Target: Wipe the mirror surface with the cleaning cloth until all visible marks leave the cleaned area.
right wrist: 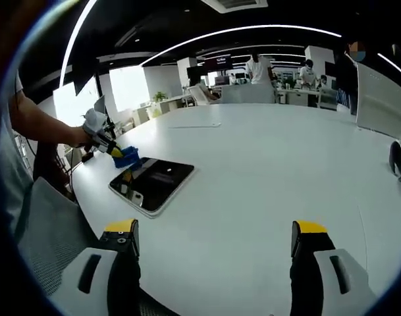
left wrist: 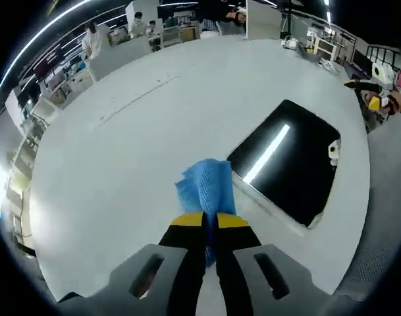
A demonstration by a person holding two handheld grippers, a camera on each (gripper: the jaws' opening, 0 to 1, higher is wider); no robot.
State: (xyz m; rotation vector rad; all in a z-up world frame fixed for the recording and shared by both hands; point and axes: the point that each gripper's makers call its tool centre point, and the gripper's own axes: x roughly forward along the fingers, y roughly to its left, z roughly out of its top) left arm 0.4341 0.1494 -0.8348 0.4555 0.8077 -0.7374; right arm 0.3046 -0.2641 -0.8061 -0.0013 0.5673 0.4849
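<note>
— left gripper view first: where do we stand with the mirror?

— our left gripper (left wrist: 210, 230) has its jaws pinched tight on the blue cleaning cloth (left wrist: 207, 187), which bunches up past the yellow tips. the cloth hangs just at the near edge of the mirror (left wrist: 289, 161), which lies flat on the white table (left wrist: 121, 151). we cannot tell whether the cloth touches the glass yet.

— and the right one?

— in the right gripper view, our right gripper (right wrist: 213, 240) hovers over the table with its jaws spread wide, nothing between them, well apart from the mirror (right wrist: 154, 181). the left gripper (right wrist: 105, 141) shows there too, at the far side of the mirror with the cloth (right wrist: 126, 158).

— any marks on the glass?

— the dark surface mostly reflects a ceiling light. marks are too small for us to tell. we judge the wiping is at or near its start, with most of the surface left to cover.
</note>
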